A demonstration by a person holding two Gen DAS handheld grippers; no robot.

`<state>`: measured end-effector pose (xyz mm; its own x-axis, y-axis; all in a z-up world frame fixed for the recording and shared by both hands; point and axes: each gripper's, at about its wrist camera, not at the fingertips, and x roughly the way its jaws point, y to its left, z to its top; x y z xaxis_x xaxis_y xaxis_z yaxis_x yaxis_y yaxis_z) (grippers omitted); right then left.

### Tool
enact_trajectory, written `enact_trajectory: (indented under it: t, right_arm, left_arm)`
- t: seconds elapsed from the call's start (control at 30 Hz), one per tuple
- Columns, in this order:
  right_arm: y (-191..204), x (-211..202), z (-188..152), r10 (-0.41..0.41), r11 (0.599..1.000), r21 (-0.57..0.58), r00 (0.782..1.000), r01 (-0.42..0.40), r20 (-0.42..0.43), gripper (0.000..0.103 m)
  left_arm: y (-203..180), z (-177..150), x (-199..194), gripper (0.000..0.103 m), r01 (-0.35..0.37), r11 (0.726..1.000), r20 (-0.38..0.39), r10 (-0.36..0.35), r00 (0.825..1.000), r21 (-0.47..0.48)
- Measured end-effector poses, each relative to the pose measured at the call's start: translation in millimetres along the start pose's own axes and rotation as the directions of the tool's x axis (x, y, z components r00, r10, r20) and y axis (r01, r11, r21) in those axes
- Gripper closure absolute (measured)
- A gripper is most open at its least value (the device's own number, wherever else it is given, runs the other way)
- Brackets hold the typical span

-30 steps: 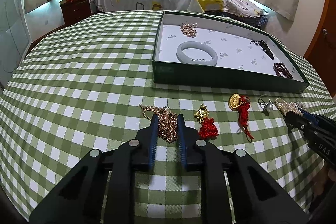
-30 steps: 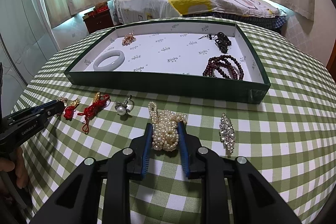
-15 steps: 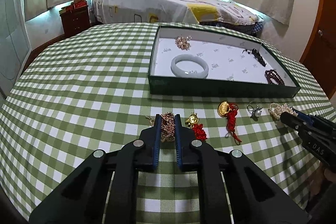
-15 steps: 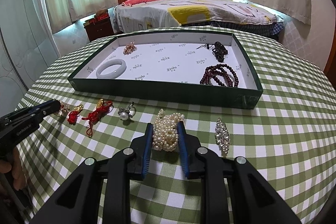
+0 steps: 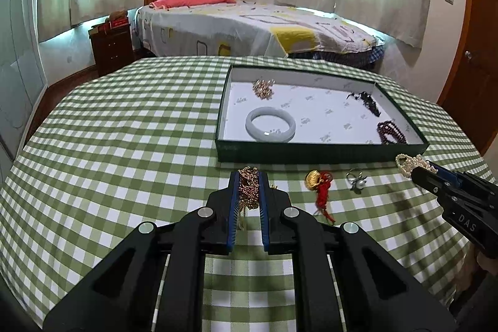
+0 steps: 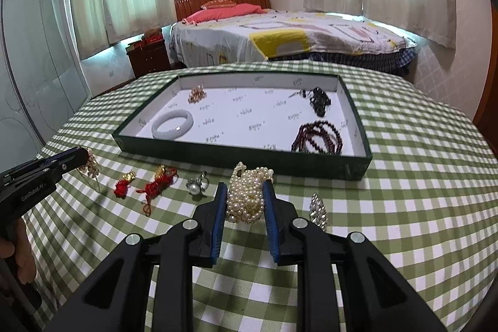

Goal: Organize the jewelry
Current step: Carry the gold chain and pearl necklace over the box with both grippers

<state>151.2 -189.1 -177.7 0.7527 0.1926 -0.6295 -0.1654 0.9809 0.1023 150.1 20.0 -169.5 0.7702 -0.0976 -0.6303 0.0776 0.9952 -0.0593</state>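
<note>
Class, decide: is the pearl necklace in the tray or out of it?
Out. The pearl necklace is clamped in the right gripper, short of the tray.

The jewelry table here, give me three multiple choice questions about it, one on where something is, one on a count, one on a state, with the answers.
1. Where is the white bangle?
A. Inside the green tray, near its front left corner
B. On the tablecloth beside the brooch
C. Held in the left gripper

2. How many pieces lie inside the tray?
A. Two
B. Four
C. Six

3. What is the right gripper doing?
A. Standing open over the tray
B. Shut on the pearl strand
C. Shut on the red tassel charm

Answers:
1. A, the bangle rests on the tray's white lining by the front left corner.
2. B, there are the bangle, the gold cluster, the black piece and the dark red beads.
3. B, both blue pads press the bunched pearls between them.
</note>
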Motion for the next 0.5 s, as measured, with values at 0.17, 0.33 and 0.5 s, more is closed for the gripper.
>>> enact_trajectory:
  t: [0.17, 0.33, 0.5]
  right_arm:
    - [0, -14, 9, -0.004, 1.000, -0.004, 0.999, 0.004, 0.042, 0.079]
    - [1, -27, 21, -0.004, 1.000, -0.002, 0.996, 0.005, 0.087, 0.079]
    - [1, -38, 38, -0.010, 1.000, -0.013, 0.990, 0.012, 0.141, 0.079]
  left_arm:
    - [-4, 10, -13, 0.091, 0.012, 1.000, 0.039, -0.012, 0.999, -0.003]
    - [-10, 22, -25, 0.091, 0.032, 0.999, 0.078, -0.032, 0.996, 0.000]
    - [-19, 40, -34, 0.091, 0.055, 0.998, 0.125, -0.056, 0.991, 0.008]
